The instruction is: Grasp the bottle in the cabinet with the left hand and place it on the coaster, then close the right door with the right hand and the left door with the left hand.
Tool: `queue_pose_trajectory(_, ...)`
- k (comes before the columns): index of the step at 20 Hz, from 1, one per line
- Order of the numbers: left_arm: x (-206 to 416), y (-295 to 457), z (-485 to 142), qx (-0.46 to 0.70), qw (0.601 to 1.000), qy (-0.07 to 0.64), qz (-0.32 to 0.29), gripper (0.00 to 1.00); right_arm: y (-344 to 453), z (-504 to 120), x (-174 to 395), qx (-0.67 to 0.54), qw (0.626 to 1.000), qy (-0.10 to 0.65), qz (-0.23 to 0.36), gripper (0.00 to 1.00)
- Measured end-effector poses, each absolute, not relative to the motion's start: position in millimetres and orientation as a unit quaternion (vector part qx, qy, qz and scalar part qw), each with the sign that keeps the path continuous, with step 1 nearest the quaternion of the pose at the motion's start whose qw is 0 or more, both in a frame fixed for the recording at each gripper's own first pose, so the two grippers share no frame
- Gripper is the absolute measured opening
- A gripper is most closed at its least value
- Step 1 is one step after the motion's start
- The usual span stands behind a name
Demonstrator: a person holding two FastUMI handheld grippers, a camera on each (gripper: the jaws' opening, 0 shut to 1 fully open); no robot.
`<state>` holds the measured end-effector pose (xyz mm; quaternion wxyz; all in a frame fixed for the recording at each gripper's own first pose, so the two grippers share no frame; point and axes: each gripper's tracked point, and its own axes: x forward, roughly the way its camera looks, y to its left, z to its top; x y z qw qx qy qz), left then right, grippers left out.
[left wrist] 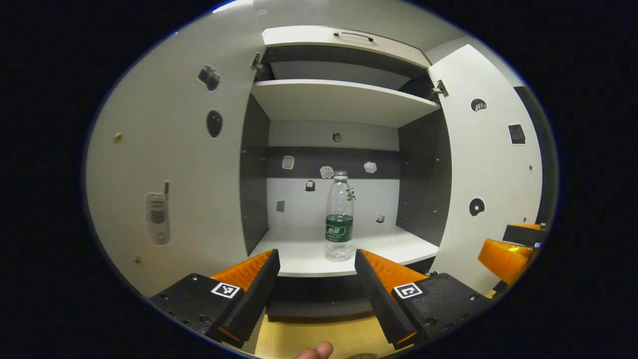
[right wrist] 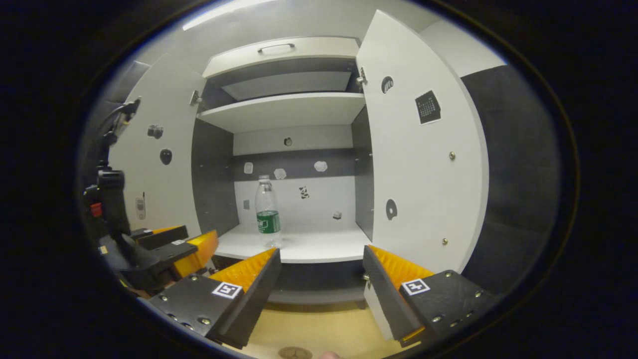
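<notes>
My left gripper [left wrist: 316, 279] is spread wide and empty in front of the open cabinet, lined up with the clear plastic bottle with a green label [left wrist: 339, 219], which stands near the front edge of the lower white shelf [left wrist: 398, 249]. My right gripper [right wrist: 321, 279] is also wide and empty by the open white right door [right wrist: 423, 174]. The bottle's long axis is vertical, cap up, so I judge it best to go straight in level and clamp at the label band without tipping it.

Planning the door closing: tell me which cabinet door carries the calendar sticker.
The right door, open on the cabinet's right side, bears the dark calendar sticker near its top. The left door carries a phone sticker instead.
</notes>
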<state>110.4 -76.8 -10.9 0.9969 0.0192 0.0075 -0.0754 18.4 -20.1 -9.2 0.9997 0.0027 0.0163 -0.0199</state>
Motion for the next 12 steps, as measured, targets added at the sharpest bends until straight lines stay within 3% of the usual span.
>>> queue_pose_trajectory(6, 180, -118, -5, 0.028, 0.994, 0.000, -0.105, 0.96, -35, -12, 15, -0.007, 0.999, 0.029, -0.039, 1.00)
queue_pose_trajectory(12, 246, -125, 0, 0.026, 0.995, -0.001, -0.094, 0.96, -54, -16, 16, -0.007, 0.997, 0.038, -0.060, 1.00)
